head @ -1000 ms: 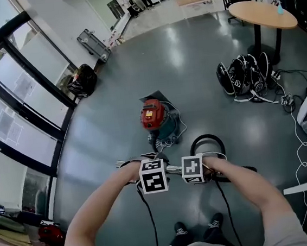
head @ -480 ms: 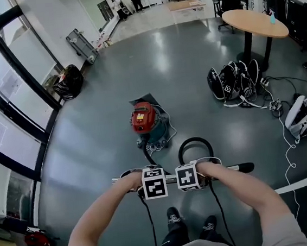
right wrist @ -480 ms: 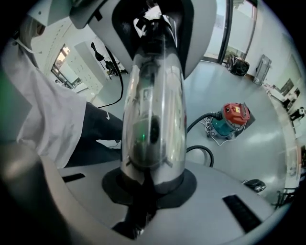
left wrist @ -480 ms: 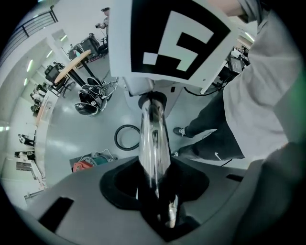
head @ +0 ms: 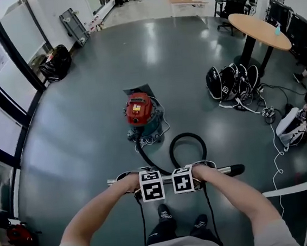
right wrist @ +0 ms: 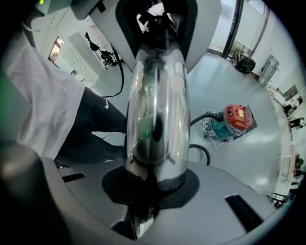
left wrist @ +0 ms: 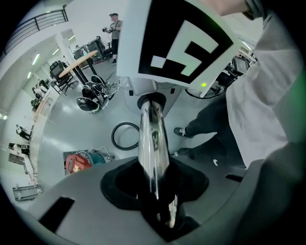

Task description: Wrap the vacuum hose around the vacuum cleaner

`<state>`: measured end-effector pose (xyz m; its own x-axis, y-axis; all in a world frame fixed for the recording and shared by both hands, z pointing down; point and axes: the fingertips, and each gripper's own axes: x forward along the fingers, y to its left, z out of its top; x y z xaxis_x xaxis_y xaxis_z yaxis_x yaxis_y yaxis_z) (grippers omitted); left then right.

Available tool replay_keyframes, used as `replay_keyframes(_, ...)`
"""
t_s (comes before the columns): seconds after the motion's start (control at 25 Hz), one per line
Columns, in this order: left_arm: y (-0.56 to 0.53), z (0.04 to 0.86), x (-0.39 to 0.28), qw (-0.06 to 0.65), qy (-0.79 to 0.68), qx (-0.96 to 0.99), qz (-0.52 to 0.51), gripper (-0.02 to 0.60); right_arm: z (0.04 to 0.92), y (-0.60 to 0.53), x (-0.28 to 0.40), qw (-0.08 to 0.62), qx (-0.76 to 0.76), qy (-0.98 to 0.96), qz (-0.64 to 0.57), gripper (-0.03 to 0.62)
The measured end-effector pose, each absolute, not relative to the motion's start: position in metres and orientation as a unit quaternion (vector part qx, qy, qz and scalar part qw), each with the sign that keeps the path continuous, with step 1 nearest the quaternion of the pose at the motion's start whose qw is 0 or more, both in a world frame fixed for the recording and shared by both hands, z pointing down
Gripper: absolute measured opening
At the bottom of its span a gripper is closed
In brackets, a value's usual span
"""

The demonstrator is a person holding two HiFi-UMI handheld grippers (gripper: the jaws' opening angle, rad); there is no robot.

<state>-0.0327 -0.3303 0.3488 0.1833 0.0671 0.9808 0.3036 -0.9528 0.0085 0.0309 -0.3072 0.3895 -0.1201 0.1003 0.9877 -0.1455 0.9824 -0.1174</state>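
The red and teal vacuum cleaner (head: 141,115) stands on the grey floor, ahead of me. Its black hose (head: 187,139) loops across the floor and up to a chrome wand (head: 224,169), which I hold level in front of my waist. My right gripper (head: 187,172) is shut on the wand (right wrist: 155,110), right of its middle. My left gripper (head: 144,177) sits close beside it; its jaws have just been closing, and the chrome wand (left wrist: 153,143) lies between them with dark gaps at its sides. The vacuum cleaner (right wrist: 234,119) also shows in the right gripper view.
A white power cord (head: 159,125) lies coiled beside the vacuum. Black bags and gear (head: 231,84) sit under a round wooden table (head: 261,29) at the right. A person (head: 298,123) crouches at the far right near loose cables. Window frames line the left side.
I have backed away from the vacuum, drawing the wand toward me and lower. The hose loop has stretched out across the floor. The two marker cubes stand closer together.
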Motion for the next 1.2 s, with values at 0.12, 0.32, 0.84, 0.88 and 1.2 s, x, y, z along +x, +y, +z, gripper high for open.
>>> replay_keyframes(0.12,-0.35,0.356,-0.046,0.093,-0.116,-0.762,-0.63,0.153,0.395,-0.333,0.02,0.675,0.045,-0.734,0.05,0.053)
replay_keyframes(0.32,-0.368,0.369,-0.064,0.067,-0.111,-0.768,-0.627,0.153,0.388,-0.366,0.006,0.658,0.085,-0.748,-0.004,0.177)
replay_keyframes(0.84,-0.404,0.402,-0.083,-0.006,-0.071,-0.792,-0.606,0.155,0.352,-0.42,0.018,0.648,0.206,-0.726,-0.104,0.275)
replay_keyframes(0.88,-0.404,0.407,-0.086,-0.01,-0.069,-0.792,-0.607,0.155,0.348,-0.422,0.025,0.645,0.22,-0.725,-0.096,0.275)
replay_keyframes(1.2,-0.407,0.449,-0.09,-0.045,-0.047,-0.793,-0.606,0.155,0.347,-0.42,0.087,0.6,0.328,-0.729,0.039,0.275)
